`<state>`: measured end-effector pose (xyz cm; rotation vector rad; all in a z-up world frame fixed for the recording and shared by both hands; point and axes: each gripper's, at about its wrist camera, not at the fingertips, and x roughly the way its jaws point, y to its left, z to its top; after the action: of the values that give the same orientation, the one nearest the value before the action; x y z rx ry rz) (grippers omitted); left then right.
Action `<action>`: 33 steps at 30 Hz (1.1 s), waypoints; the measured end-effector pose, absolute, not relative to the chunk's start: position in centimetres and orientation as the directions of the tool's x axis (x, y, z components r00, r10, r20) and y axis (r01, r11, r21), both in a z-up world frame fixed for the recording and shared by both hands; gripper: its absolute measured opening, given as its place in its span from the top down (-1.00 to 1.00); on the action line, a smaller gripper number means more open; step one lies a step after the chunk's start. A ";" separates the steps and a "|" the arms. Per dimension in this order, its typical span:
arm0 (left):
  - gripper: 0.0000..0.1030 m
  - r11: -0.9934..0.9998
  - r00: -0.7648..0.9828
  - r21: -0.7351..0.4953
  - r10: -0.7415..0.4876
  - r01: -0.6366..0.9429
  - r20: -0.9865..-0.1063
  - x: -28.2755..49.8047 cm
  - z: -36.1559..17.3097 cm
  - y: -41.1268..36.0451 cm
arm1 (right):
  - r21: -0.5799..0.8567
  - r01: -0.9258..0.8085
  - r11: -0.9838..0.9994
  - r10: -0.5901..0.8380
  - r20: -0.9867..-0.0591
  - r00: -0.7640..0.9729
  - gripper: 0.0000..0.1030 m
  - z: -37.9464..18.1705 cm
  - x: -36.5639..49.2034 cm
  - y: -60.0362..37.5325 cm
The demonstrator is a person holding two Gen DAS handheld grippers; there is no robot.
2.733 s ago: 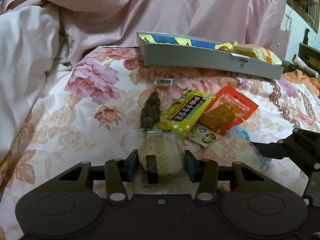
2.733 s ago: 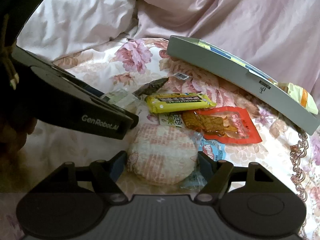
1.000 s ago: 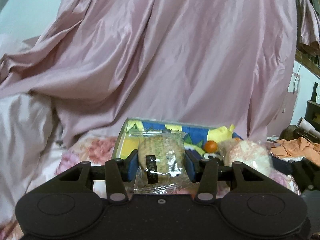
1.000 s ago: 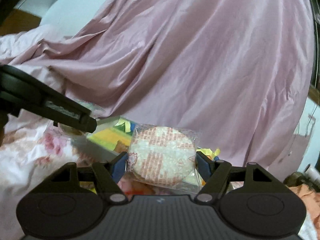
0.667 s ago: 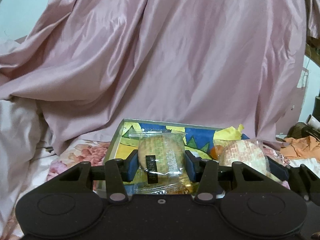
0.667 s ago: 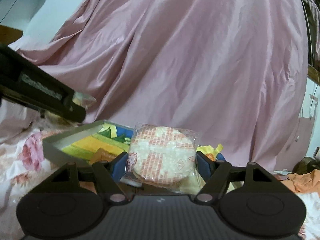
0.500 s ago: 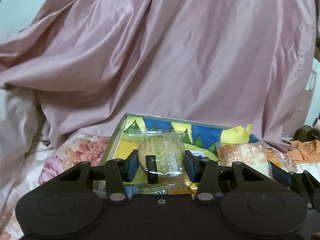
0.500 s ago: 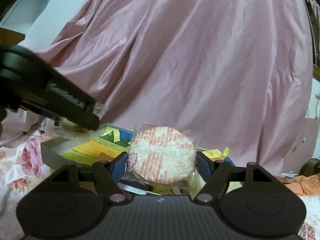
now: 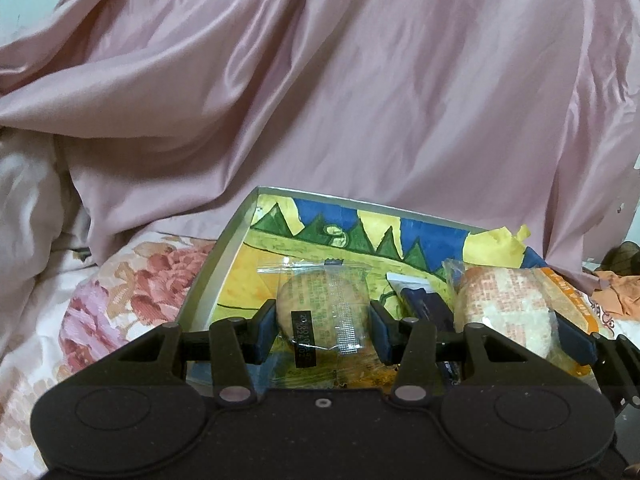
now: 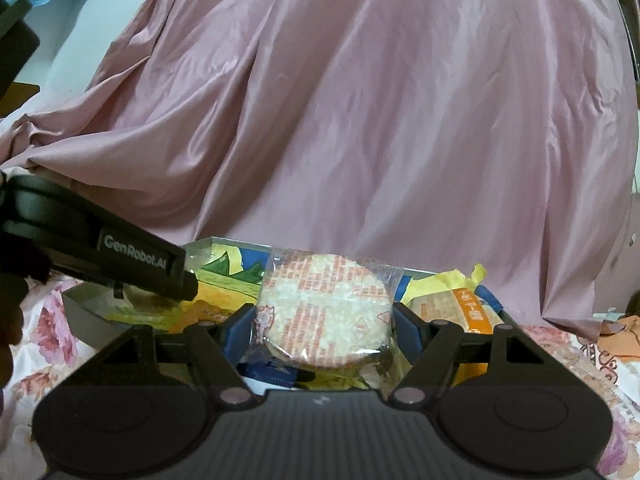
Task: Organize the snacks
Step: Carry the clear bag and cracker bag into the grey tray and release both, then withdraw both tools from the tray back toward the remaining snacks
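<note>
To the left of the left gripper point(image 9: 323, 330) lies the flowered bedspread point(image 9: 120, 300), bare and open right up to the box's left wall. The left gripper is clamped on a small round cracker in clear wrap point(image 9: 320, 316), its blue pads pressing both sides, and holds it above the near left part of the box point(image 9: 228, 264). The box is shallow, with a grey rim and a painted floor of yellow, green and blue; its left wall runs away from the gripper and its far wall stands just short of the pink sheet point(image 9: 360, 100) hanging behind. Ahead of the cracker the painted floor is bare as far as the far wall. Just right of the left gripper a dark blue packet point(image 9: 428, 306) lies in the box. Further right, the right gripper point(image 10: 323, 326) is clamped on a larger round rice cake in printed wrap point(image 10: 324, 316), held over the box's right half. Beyond it to the right, an orange-striped packet point(image 10: 468, 312) and crumpled yellow wrapping point(image 10: 444, 282) crowd that end. The bedspread lies past the box's right end.
</note>
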<state>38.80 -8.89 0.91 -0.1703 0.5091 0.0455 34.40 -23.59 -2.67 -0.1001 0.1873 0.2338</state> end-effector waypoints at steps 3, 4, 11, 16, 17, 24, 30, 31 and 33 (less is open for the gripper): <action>0.01 0.983 0.862 -0.154 0.007 -0.098 -0.506 38.9 0.7 -9.0 | -0.069 -0.244 0.967 0.226 -0.201 0.953 -0.48 -2.7 34.4 -23.6; -0.04 0.982 0.863 -0.157 0.013 -0.107 -0.504 38.9 0.7 -9.0 | -0.070 -0.243 0.967 0.225 -0.201 0.953 -0.49 -2.7 34.4 -23.6; -0.46 0.975 0.884 -0.173 0.044 -0.141 -0.466 37.9 1.3 -8.3 | -0.057 -0.246 0.968 0.231 -0.193 0.954 -0.57 -2.7 34.3 -23.7; -0.74 0.964 0.894 -0.204 0.067 -0.173 -0.443 36.6 2.4 -7.4 | -0.062 -0.233 0.970 0.219 -0.178 0.959 -0.63 -2.4 34.0 -23.8; -0.78 0.962 0.896 -0.209 0.069 -0.176 -0.438 36.4 2.7 -7.3 | -0.059 -0.232 0.971 0.219 -0.174 0.960 -0.66 -2.3 33.9 -23.9; -0.98 0.956 0.914 -0.229 0.081 -0.184 -0.396 34.4 4.8 -6.9 | -0.033 -0.227 0.973 0.220 -0.138 0.966 -0.80 -0.8 32.6 -24.2; -0.98 0.958 0.924 -0.232 0.075 -0.172 -0.375 32.3 6.3 -7.1 | -0.028 -0.203 0.979 0.199 -0.101 0.975 -0.93 0.7 30.6 -24.6; -0.98 0.959 0.926 -0.230 0.073 -0.168 -0.371 31.8 6.6 -7.1 | -0.026 -0.198 0.980 0.194 -0.095 0.976 -0.95 0.9 30.2 -24.6; -0.98 0.961 0.930 -0.227 0.069 -0.160 -0.362 30.8 7.0 -7.2 | -0.023 -0.190 0.982 0.187 -0.080 0.979 -0.98 1.4 29.3 -24.8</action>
<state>30.82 -7.17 6.97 -0.2568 0.3594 0.1186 29.29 -24.85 1.40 -0.0310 0.0774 0.1900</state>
